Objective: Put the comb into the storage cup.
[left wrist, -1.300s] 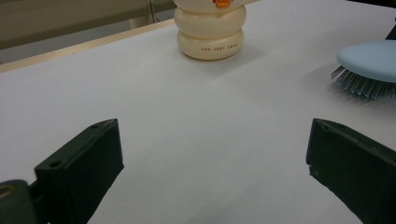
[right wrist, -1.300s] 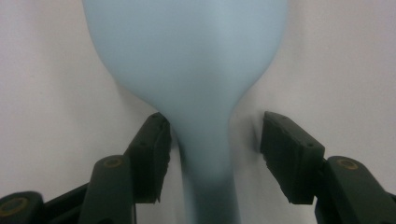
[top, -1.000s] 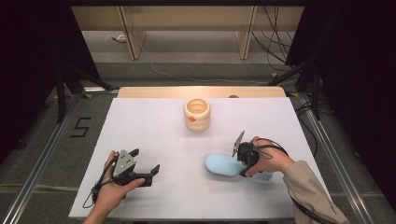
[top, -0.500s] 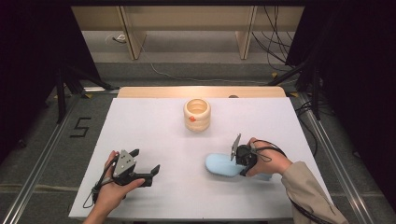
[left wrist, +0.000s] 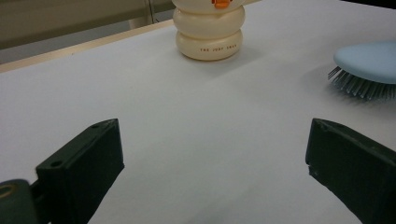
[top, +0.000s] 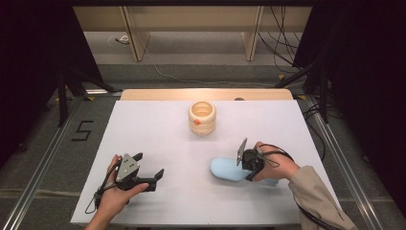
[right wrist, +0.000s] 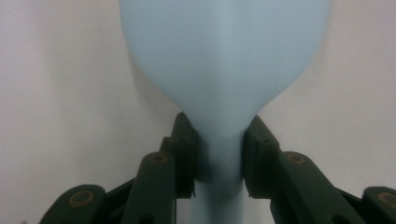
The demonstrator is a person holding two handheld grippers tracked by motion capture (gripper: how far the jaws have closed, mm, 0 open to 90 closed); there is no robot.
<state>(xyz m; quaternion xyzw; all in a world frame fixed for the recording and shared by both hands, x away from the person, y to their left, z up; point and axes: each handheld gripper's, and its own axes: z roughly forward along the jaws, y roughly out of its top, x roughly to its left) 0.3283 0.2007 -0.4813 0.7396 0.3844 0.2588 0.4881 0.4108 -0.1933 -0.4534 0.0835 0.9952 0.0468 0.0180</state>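
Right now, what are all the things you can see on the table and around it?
hairbrush: one, light blue, bristles down, right side of table.
holder: one, cream, ringed, orange spot, far middle of table.
table: one, white top.
cables: several, on the floor beyond the table.
number 5: one, black, on the floor at left.
left tongs: black, open, holding nothing, near left.
right tongs: black, shut on the hairbrush's neck.

pale blue hairbrush [top: 226, 170], cream ringed jar [top: 202, 117]
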